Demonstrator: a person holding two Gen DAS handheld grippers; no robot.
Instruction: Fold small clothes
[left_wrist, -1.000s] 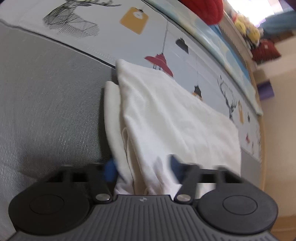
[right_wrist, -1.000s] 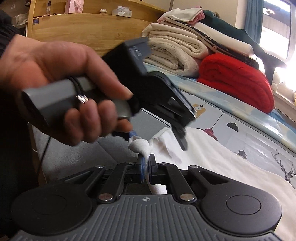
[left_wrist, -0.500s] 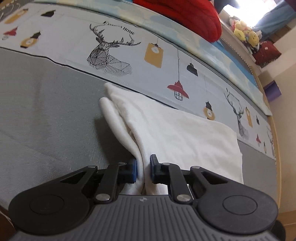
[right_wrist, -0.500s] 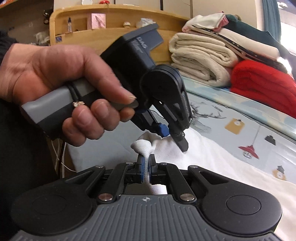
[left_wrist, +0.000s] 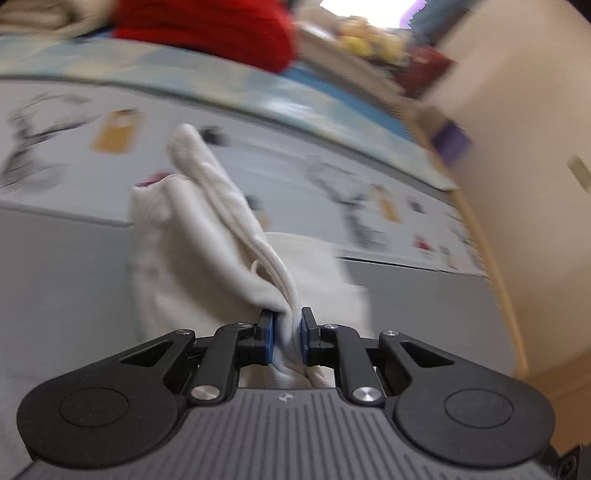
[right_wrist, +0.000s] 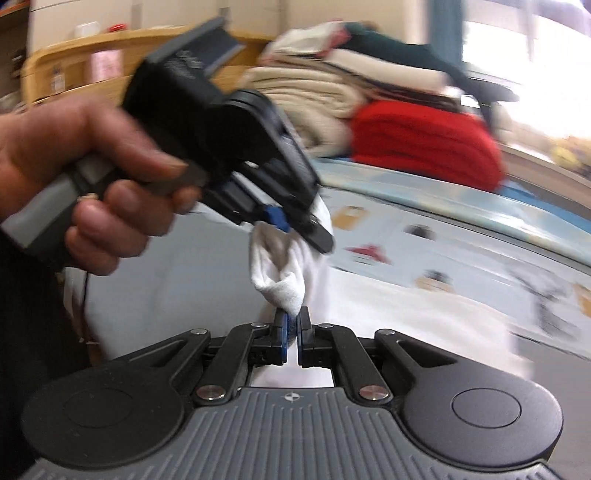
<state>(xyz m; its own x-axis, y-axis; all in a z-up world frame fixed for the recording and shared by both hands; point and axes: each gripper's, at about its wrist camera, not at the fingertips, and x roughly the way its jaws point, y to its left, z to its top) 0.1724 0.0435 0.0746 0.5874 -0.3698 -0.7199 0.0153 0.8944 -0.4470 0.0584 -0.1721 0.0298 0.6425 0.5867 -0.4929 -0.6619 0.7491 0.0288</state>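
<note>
Up front in the left wrist view, the left gripper (left_wrist: 287, 338) pinches a bunched edge of the white garment (left_wrist: 207, 236), lifted above the bed (left_wrist: 66, 288). From the right wrist view, the right gripper (right_wrist: 292, 334) clamps another corner of it, with a hand (right_wrist: 85, 184) holding the left gripper alongside.

Ahead of the left gripper (left_wrist: 287, 339) the white garment (left_wrist: 207, 236) hangs in the way; the grey bed cover (left_wrist: 62, 280) to either side lies bare. Just ahead of the right gripper (right_wrist: 291, 334), the person's hand (right_wrist: 92, 177) blocks the upper left. Stacked blankets (right_wrist: 406, 122) wall the far side.
</note>
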